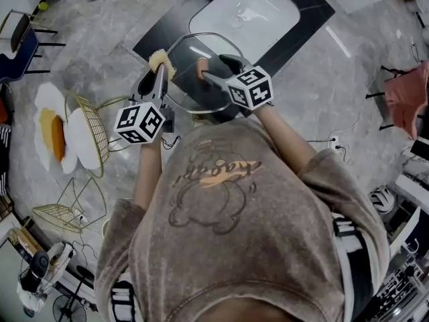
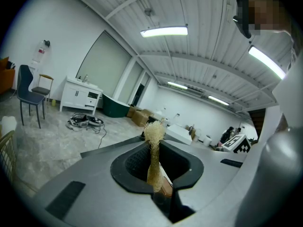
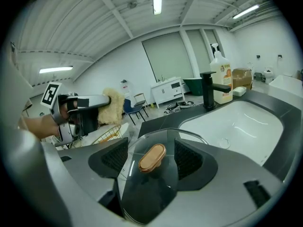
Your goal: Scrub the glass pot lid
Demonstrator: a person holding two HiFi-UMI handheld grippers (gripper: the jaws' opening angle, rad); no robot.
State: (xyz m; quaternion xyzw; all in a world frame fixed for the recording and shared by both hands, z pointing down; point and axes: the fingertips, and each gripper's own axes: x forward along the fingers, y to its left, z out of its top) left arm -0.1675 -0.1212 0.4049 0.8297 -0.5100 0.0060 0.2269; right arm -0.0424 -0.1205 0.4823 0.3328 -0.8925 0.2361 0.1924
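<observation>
The glass pot lid (image 1: pixel 201 92) with its tan knob (image 1: pixel 202 66) is at the near edge of the dark counter (image 1: pixel 157 37); whether it rests there I cannot tell. My right gripper (image 1: pixel 209 68) reaches over it. In the right gripper view the knob (image 3: pixel 152 157) sits between the jaws of that gripper (image 3: pixel 151 161) with a gap on each side, so it is open, and the lid (image 3: pixel 149 197) runs under them. My left gripper (image 1: pixel 159 71) is shut on a straw-coloured fibrous scrubber (image 1: pixel 161 60), held just left of the lid. The scrubber (image 2: pixel 154 143) is pinched flat between the jaws.
A white sink (image 1: pixel 244 15) lies beyond the lid, with a black faucet (image 3: pixel 208 90) and a soap bottle (image 3: pixel 221 77) behind it. A gold wire basket (image 1: pixel 94 136) and an egg-shaped rug (image 1: pixel 53 136) are on the floor at the left.
</observation>
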